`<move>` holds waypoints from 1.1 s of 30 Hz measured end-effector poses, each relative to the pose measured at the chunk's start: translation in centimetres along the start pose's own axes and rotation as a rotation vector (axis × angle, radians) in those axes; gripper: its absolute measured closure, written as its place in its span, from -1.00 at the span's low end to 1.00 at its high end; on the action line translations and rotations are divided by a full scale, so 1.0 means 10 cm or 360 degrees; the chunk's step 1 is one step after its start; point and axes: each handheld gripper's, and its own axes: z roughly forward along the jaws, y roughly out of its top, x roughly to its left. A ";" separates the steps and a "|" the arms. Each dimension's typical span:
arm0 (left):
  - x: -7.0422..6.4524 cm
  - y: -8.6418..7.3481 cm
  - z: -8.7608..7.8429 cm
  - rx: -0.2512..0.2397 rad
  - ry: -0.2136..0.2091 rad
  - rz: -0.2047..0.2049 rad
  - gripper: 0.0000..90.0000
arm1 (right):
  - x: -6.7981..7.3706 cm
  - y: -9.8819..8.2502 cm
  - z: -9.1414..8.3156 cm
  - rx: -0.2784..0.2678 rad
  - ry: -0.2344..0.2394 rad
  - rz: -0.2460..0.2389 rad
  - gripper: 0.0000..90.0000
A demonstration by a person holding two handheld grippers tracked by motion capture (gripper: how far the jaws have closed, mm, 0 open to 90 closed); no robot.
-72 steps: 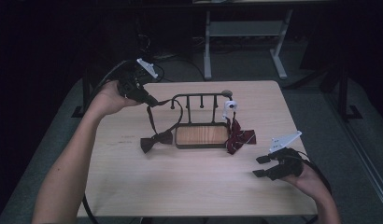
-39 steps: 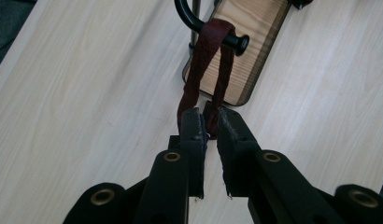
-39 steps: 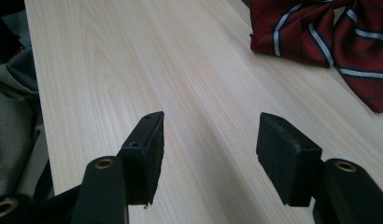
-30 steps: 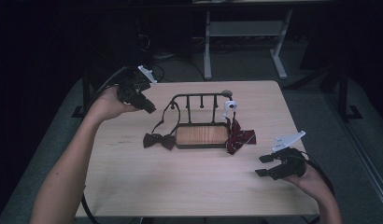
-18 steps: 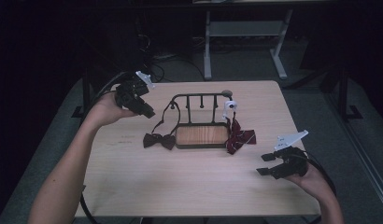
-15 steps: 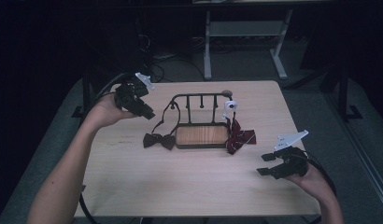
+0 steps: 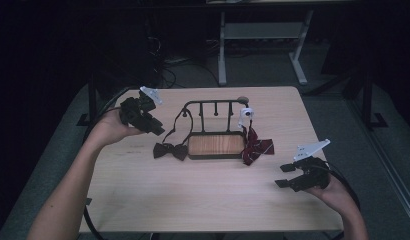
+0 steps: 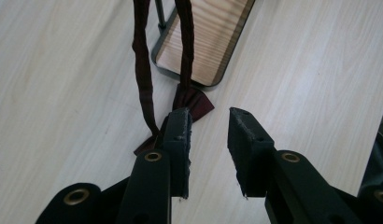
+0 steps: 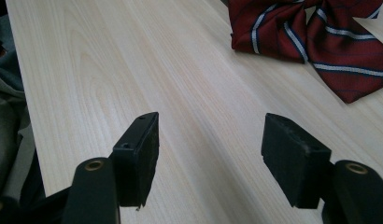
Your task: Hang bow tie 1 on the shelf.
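1. Centre of the high view: a black wire rack (image 7: 213,107) with a wooden base tray (image 7: 216,145) stands on the pale wood worktop (image 7: 193,195).
2. Left of the tray, a dark bow tie (image 7: 170,150) lies flat on the worktop, touching the tray's left end or just beside it. Its strap (image 7: 179,122) rises to the rack's upper left.
3. Right of the tray, a red striped tie (image 7: 255,147) lies bunched against the tray's right end. A small white object (image 7: 246,113) hangs at the rack's right end; what it is cannot be told.
4. Left claw (image 7: 155,125), centre-left of the high view, is held above the worktop near the strap. Whether it touches the strap cannot be told from here.
5. Left gripper view settles it: left claw (image 8: 208,135) is partly open with nothing between the jaws. The strap (image 8: 143,70) runs as two strands down the upper frame, just beside the left jaw. The bow tie (image 8: 192,100) shows beyond the jaw tips, at the tray's corner (image 8: 208,42).
6. Right claw (image 7: 285,176), lower right of the high view, sits low over bare worktop, well apart from the rack.
7. Right gripper view: right claw (image 9: 210,140) is wide open and empty, with bare worktop (image 9: 110,56) between the jaws. The red tie (image 9: 311,42) fills the upper right; navy and white stripes are clear here.
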 end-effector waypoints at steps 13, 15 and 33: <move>-0.07 -0.12 0.09 -0.0023 -0.0016 -0.0008 0.44 | -0.01 -0.01 -0.01 -0.0003 -0.0004 0.0009 -0.20; -0.09 -0.13 0.10 -0.0022 -0.0019 0.0003 0.43 | -0.01 -0.01 -0.01 -0.0003 -0.0008 0.0009 -0.20; -0.17 -0.29 0.19 -0.0052 -0.0023 0.0019 0.35 | -0.01 -0.02 0.00 0.0007 -0.0010 0.0023 -0.21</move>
